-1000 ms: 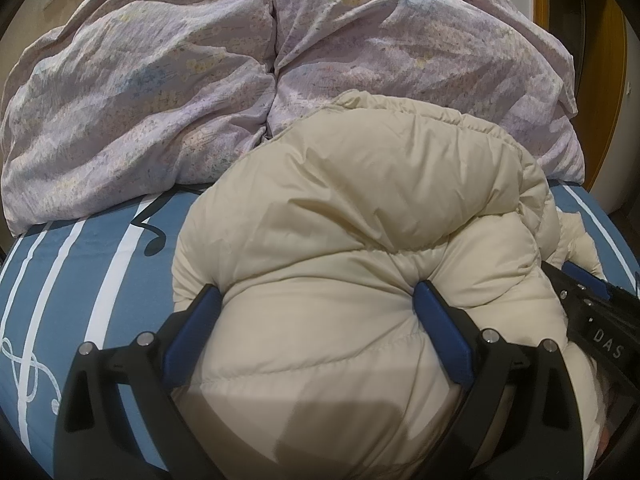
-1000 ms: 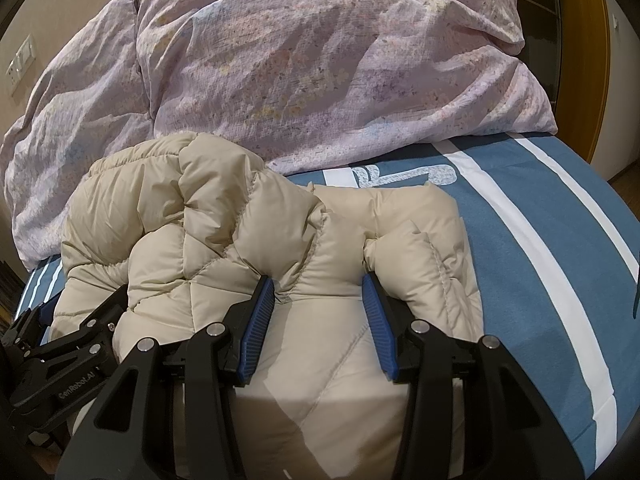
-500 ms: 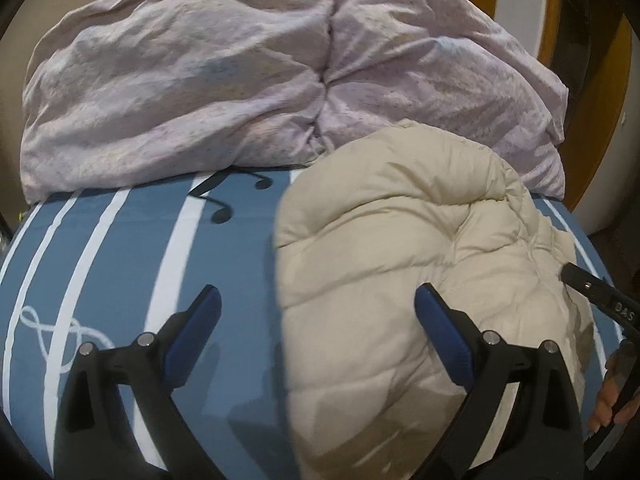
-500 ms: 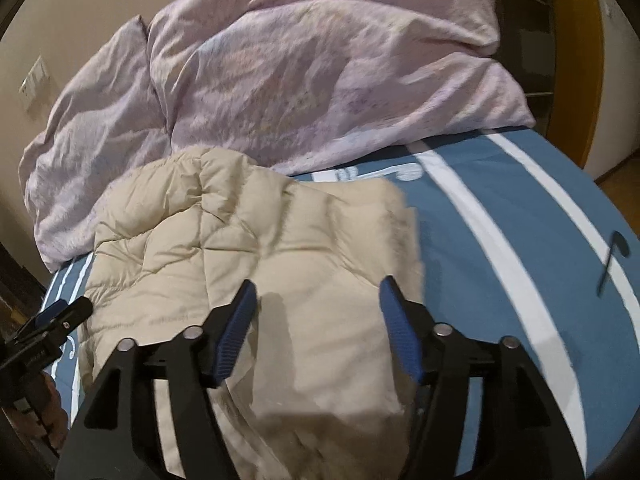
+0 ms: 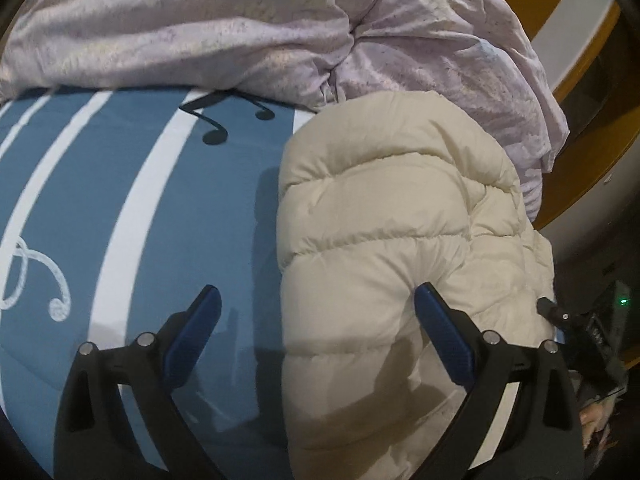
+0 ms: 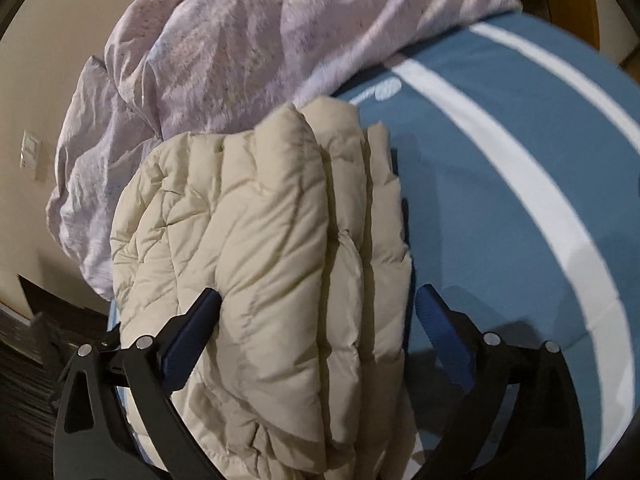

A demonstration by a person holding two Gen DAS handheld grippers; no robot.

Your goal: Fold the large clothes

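Now our folded cream puffer jacket [image 6: 260, 264] lies on the blue striped bedsheet [image 5: 132, 216], against the lilac duvet [image 5: 240, 28]. It fills our right gripper's [image 6: 318, 308] left side, whose jaws have just been opening wide, gripping nothing. Our left gripper [image 5: 318, 308] gapes too, its right finger over the jacket.

Both wrist views look down closely, sharing the jacket [image 5: 400, 240].

Our left gripper [image 5: 316, 328] and right gripper [image 6: 318, 328] look alike: black arms with cut-out slots, silver screws behind the jaws, blue pads inside.
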